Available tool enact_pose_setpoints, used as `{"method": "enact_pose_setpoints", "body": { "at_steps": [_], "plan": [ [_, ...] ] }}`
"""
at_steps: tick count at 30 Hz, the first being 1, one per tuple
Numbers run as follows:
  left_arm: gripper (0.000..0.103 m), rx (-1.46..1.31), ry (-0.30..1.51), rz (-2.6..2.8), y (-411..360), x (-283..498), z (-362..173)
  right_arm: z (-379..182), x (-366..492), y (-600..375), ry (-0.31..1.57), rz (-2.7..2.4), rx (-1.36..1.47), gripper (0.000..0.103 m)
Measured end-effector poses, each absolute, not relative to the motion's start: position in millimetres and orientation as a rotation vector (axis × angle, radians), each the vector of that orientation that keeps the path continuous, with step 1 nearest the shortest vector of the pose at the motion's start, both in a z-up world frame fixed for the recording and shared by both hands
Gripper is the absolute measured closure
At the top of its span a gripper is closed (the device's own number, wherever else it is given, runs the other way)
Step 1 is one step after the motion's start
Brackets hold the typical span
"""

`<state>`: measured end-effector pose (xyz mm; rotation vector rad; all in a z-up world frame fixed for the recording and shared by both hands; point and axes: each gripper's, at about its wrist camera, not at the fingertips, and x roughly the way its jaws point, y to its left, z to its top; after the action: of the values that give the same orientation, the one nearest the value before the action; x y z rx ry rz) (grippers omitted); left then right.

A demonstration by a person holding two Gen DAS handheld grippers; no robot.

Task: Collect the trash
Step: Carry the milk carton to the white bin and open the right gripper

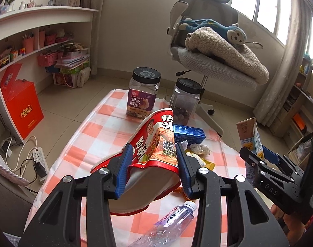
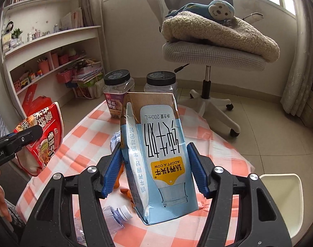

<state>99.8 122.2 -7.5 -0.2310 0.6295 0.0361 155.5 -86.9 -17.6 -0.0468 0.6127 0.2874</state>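
Observation:
My left gripper (image 1: 154, 150) is shut on a crumpled red noodle packet (image 1: 154, 142), held above the checked table (image 1: 98, 131). The same packet (image 2: 40, 138) and left gripper (image 2: 36, 132) show at the left of the right wrist view. My right gripper (image 2: 154, 150) is shut on a light blue milk carton (image 2: 160, 160), upside down, lifted over the table. That carton (image 1: 251, 140) and the right gripper (image 1: 259, 153) appear at the right of the left wrist view. A crushed clear bottle (image 1: 170, 224) lies on the table below, beside crumpled tissues (image 1: 199, 149) and a blue box (image 1: 189, 134).
Two black-lidded jars (image 1: 143, 92) (image 1: 186, 100) stand at the table's far end. A chair (image 1: 214, 65) with a blanket and plush monkey stands beyond. Shelves (image 1: 33, 47) and a red box (image 1: 22, 105) line the left wall. A white bin (image 2: 281, 203) sits at lower right.

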Motion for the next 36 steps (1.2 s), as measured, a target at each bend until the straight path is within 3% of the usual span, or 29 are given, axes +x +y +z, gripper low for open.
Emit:
{"method": "enact_pose_setpoints", "body": {
  "at_steps": [19,36],
  "plan": [
    [0.061,-0.168,0.583,-0.057,43.5,102.7,-3.3,-0.6,138.3,-140.3,0.539,0.202,-0.004,0.044],
    [0.061,-0.134,0.609,-0.164,-23.5,109.8,-13.9,8.7,134.8,-246.0,0.545,-0.001,0.116,0.044]
  ]
}}
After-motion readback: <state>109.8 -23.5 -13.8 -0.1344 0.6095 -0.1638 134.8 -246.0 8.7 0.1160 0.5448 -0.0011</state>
